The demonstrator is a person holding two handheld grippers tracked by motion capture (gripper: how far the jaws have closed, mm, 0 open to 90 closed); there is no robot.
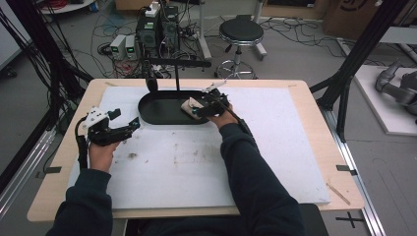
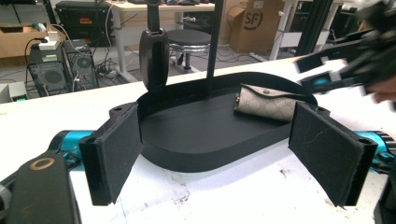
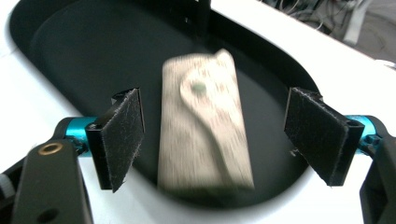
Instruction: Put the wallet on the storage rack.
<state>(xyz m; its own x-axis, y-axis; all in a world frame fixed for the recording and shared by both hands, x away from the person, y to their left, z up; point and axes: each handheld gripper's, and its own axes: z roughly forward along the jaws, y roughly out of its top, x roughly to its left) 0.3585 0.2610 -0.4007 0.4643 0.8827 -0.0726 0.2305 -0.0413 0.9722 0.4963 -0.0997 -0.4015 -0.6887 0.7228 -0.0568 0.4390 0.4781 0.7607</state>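
Observation:
A beige patterned pouch (image 3: 203, 123) with a snap button lies in the right end of a black oval tray (image 1: 157, 110). The pouch (image 2: 266, 102) lies flat on the tray floor (image 2: 205, 130). My right gripper (image 1: 199, 108) hovers over the pouch (image 1: 189, 105), jaws open on either side of it, not touching. My right gripper (image 3: 212, 137) is open and the pouch looks blurred. My left gripper (image 1: 125, 125) is open over the white mat, left of the tray, with nothing between its jaws. My left gripper (image 2: 224, 158) faces the tray.
A black post (image 1: 176, 73) with a crossbar rises from the tray's back, and a dark object (image 2: 154, 58) hangs from it. A white mat (image 1: 275, 147) covers the wooden table. A stool (image 1: 241, 34) and computer gear stand on the floor beyond.

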